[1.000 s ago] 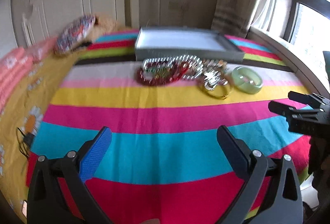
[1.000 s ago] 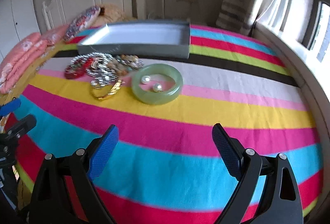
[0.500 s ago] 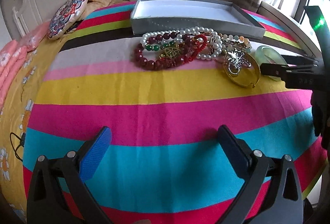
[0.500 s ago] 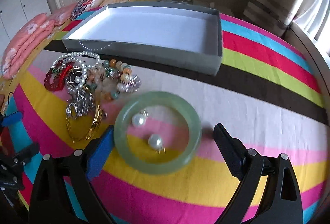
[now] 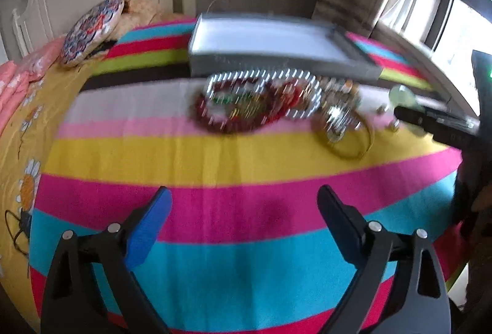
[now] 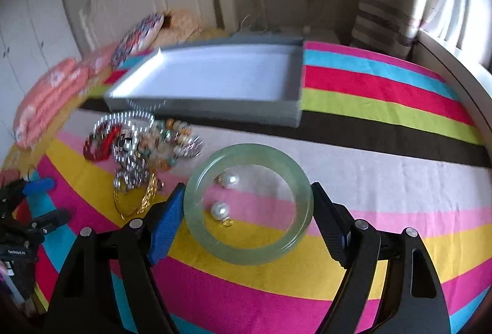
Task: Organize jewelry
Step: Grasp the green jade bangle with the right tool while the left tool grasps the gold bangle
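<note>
Striped bedspread (image 6: 384, 94), jewelry heap (image 6: 138, 149) beside jade bangle (image 6: 248, 204) between closing, not-yet-gripping right hand-held gripper (image 6: 247, 218).

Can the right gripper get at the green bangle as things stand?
Probably yes. The right gripper already straddles the green bangle, its jaws closing with a finger at each side of the ring. Only two pearl earrings lie inside the ring, and the jewelry pile sits clear to the left.
</note>
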The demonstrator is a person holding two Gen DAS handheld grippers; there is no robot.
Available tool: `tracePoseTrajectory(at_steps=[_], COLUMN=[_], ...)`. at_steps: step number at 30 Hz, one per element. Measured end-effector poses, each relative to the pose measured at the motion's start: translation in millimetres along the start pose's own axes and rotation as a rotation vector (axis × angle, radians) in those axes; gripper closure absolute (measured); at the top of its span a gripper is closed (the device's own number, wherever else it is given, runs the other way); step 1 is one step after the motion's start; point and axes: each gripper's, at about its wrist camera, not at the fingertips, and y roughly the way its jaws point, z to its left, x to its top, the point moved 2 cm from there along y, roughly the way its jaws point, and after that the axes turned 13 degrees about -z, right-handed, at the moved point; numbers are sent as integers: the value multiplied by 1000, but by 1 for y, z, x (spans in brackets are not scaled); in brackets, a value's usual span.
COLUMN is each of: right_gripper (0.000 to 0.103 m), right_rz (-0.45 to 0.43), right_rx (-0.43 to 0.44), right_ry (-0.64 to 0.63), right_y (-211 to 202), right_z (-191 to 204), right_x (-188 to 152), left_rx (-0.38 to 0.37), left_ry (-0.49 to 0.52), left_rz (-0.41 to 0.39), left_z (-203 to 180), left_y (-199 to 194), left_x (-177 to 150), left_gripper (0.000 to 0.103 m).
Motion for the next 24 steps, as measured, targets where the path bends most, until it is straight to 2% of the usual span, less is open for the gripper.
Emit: tracePoseTrajectory(at_steps=[3, 5, 7, 10, 15, 19, 24], right_gripper=[25, 25, 25, 25, 25, 25, 25], right_rz=[-37, -68, -92, -112, -130, -138, -139], right_rx=[6, 7, 19, 44, 69, 80, 89], right_ry=[25, 21, 28, 37, 54, 66, 72], right_y=[-9, -17, -23, -30, -38, -40, -41], right_z=[-5, -6, -7, -8, -11, -13, -15], right_x=[3, 4, 6, 9, 8, 8, 6], left_rx=[-72, -138, -192, -203, -168, -170, -155], left_ry=[27, 85, 147, 204, 92, 95, 152], left_rz=[-48, -72, -69, -47, 31, 42, 34], left_z=[-16, -38, -61, -84, -78, -81, -92], left_y=[-8, -10, -7, 5, 39, 52, 61], left_x=[9, 12, 12, 11, 18, 21, 23], left_gripper=[18, 35, 41, 41, 41, 41, 38])
